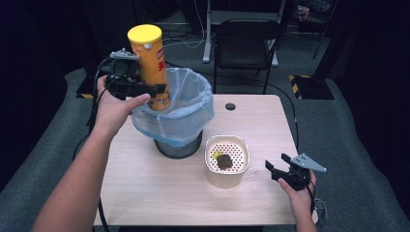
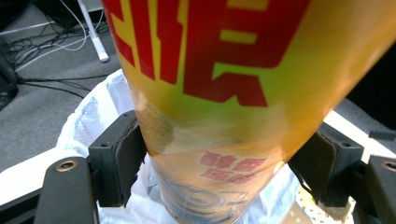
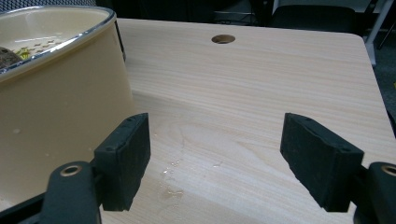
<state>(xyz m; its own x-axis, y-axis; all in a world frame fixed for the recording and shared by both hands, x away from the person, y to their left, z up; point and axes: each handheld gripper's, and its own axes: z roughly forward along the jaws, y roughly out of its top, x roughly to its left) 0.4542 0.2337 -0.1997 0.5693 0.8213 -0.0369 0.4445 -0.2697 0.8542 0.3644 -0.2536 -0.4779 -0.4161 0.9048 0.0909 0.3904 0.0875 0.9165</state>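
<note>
Plainly the yellow-lidded chip can (image 1: 151,67) is the thing in hand: it stands nearly upright, tilted a little, above the near-left rim of the bin (image 1: 180,145), whose pale blue bag liner (image 1: 191,113) folds over the edge. The left gripper (image 1: 145,89) clamps it low on the tube, its jaws pressing on either side of the glossy printed wall, as the left gripper view shows close up. Such a can is probably light and top-heavy in this grip, its thin tube stiff along its length but easy to dent, and its slick wrap apt to slide; a hold nearer mid-height would likely steady it better. Beside the bin sits a cream strainer basket (image 1: 226,176) with dark scraps (image 1: 225,161) in it. The right gripper (image 1: 279,170) hovers low over the tabletop (image 1: 159,193) just beside that basket, jaws apart and holding nothing.
</note>
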